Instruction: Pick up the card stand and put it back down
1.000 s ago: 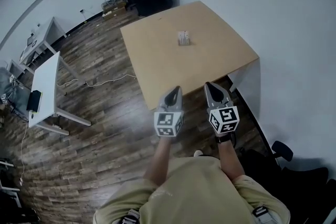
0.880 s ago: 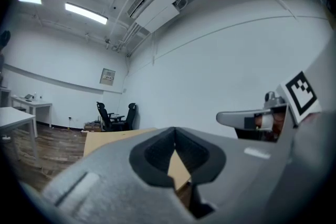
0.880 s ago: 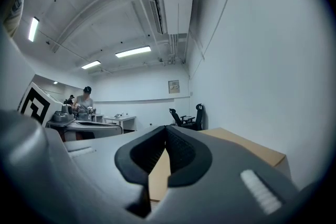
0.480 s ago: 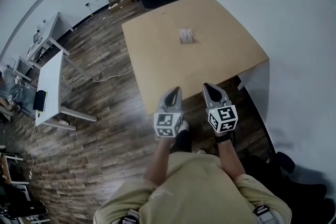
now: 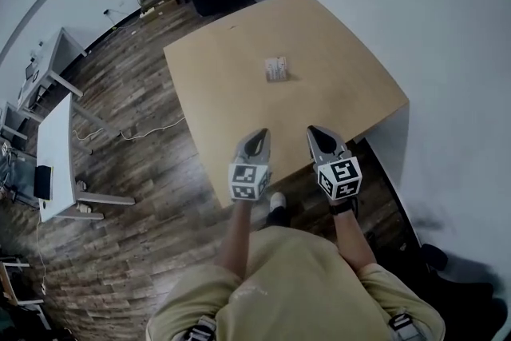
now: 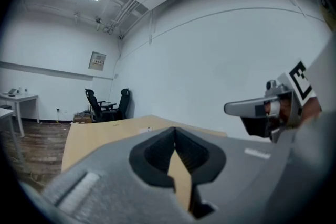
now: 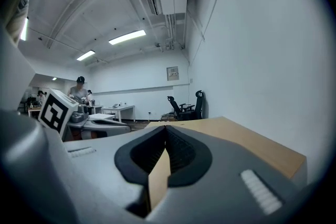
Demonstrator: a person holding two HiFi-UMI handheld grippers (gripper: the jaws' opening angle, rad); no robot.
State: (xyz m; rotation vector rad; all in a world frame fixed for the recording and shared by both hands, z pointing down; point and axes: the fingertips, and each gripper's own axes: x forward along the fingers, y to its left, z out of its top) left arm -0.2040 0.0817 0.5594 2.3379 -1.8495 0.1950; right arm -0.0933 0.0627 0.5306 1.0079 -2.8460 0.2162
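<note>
Wooden table (image 5: 231, 92), one card stand (image 5: 276, 69), left gripper (image 5: 259, 135), right gripper (image 5: 314, 131), both closed

Tabletop (image 5: 223, 84): light tan wood; card stand (image 5: 276, 69): white. Left claw (image 5: 257, 138) and right claw (image 5: 317, 133): grey, with black-and-white square markers. Floor (image 5: 136, 172): dark brown planks.

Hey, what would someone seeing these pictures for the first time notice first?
A light wooden table fills the middle of the head view, with a small card stand near its centre. At the table's near edge the left gripper and right gripper are held side by side, both shut and empty.
</note>
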